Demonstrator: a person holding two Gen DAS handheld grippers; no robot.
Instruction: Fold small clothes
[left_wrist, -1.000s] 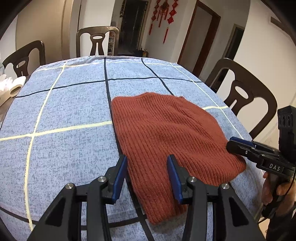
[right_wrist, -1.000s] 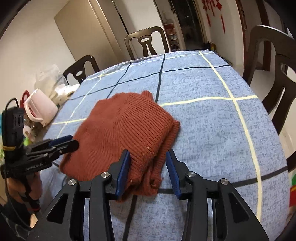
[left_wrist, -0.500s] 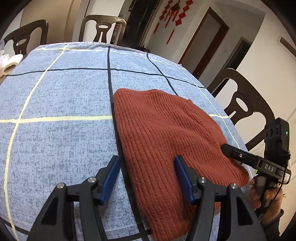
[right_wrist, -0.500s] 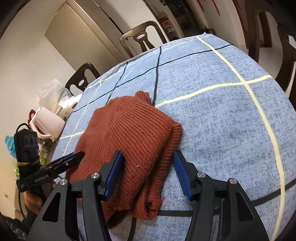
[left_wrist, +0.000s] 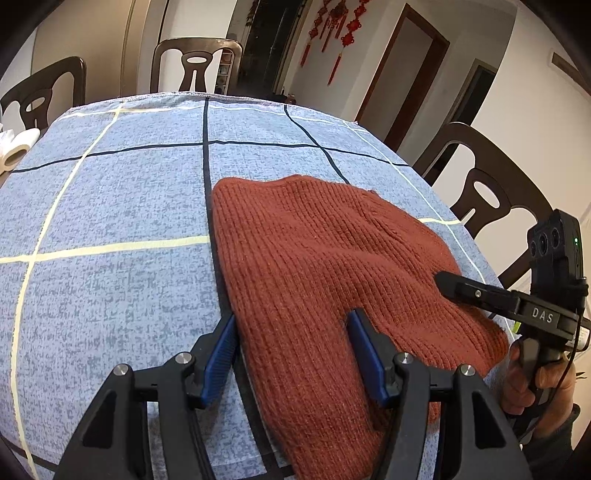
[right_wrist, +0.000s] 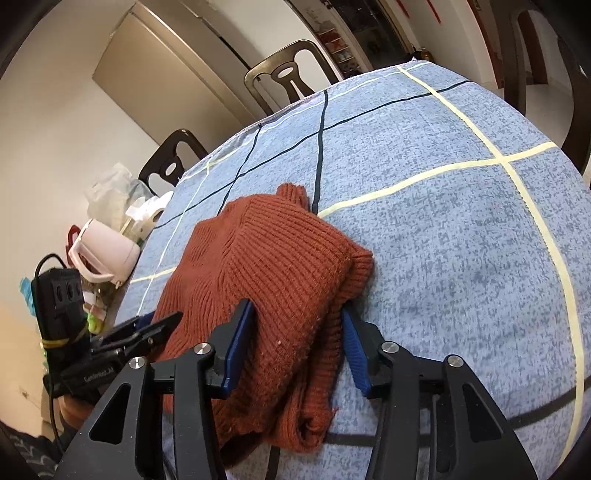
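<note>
the rust knit garment (left_wrist: 332, 266) is lying already doubled on the blue checked cloth of the desk (left_wrist: 110, 206), near the edge closest to the person, its long axis running away from that edge toward the far chairs.

the left gripper (left_wrist: 291, 354) is sitting at the near left corner w/ fingers (left_wrist: 221, 350) standing apart: one pad is on the bare cloth just beside the knit's left edge, the other is resting on top of the knit, so nothing is pinched yet.

the right gripper (right_wrist: 299, 347) is at the near right corner, straddling the thick stacked fold; its jaws are closing w/ the knit layers between them, pads (right_wrist: 240, 343) seemingly touching the wool on both sides.

both hands are about equally near, each at its own corner. the next fold prob. goes along the long axis, near end carried away to the far end.
</note>
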